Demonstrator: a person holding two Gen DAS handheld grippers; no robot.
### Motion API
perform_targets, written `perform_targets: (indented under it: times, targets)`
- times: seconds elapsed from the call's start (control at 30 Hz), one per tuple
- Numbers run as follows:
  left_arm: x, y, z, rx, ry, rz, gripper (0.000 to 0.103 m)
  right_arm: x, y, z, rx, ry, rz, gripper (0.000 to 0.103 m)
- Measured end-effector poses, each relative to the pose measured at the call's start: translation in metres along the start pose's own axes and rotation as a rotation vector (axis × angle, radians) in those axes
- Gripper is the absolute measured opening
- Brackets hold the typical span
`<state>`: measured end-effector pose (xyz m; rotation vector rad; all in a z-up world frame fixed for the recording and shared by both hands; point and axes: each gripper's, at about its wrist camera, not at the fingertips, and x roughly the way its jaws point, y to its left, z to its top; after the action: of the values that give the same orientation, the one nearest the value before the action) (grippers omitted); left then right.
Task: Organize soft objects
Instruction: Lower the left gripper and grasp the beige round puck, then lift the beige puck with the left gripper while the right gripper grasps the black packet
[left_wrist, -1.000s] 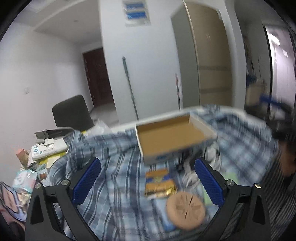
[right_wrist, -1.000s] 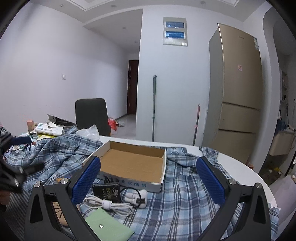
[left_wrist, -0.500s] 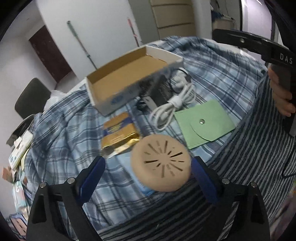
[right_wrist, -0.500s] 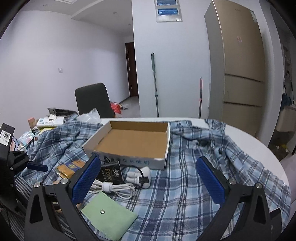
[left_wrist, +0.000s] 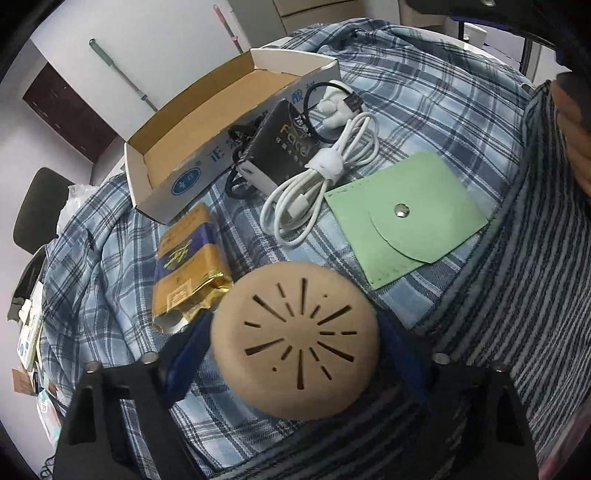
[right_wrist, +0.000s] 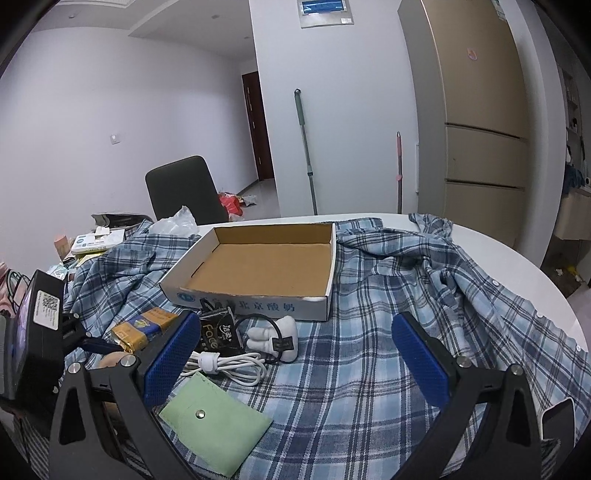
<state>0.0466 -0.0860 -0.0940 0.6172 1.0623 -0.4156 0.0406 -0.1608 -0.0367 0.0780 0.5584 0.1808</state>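
Note:
A round tan soft disc (left_wrist: 295, 347) with slits sits between the blue pads of my left gripper (left_wrist: 295, 343), which stands open around it; whether the pads touch it I cannot tell. Beyond it lie a gold packet (left_wrist: 188, 273), a coiled white cable (left_wrist: 321, 184), a black packet (left_wrist: 280, 147) and a green pouch (left_wrist: 402, 214) on the plaid shirt (left_wrist: 443, 103). An open cardboard box (right_wrist: 258, 266) stands behind them, empty. My right gripper (right_wrist: 295, 354) is open and empty above the shirt, right of the green pouch (right_wrist: 214, 424).
A striped cloth (left_wrist: 517, 295) lies at the table's near edge. Clutter and a black chair (right_wrist: 181, 188) are at the left. A fridge (right_wrist: 480, 129) and mop stand behind. The white table edge (right_wrist: 517, 258) curves at right.
My left gripper has tilted down and moved in until the tan disc sits between its pads. The right gripper has lowered slightly toward the shirt.

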Motion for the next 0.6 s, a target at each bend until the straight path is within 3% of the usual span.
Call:
perform_targets:
  times: [0.23, 0.37, 0.6]
  targets:
    - [-0.023, 0.003, -0.010, -0.044, -0.104, -0.029, 0.079, 0.006, -0.002, -0.001, 0.012, 0.022, -0.005, 0.103]
    - [-0.052, 0.015, -0.014, -0.124, -0.247, -0.049, 0.079, 0.009, -0.005, -0.001, 0.025, 0.036, -0.009, 0.103]
    - [-0.104, 0.053, -0.019, -0.335, -0.597, -0.009, 0.079, 0.010, -0.001, 0.004, 0.012, 0.026, -0.051, 0.103]
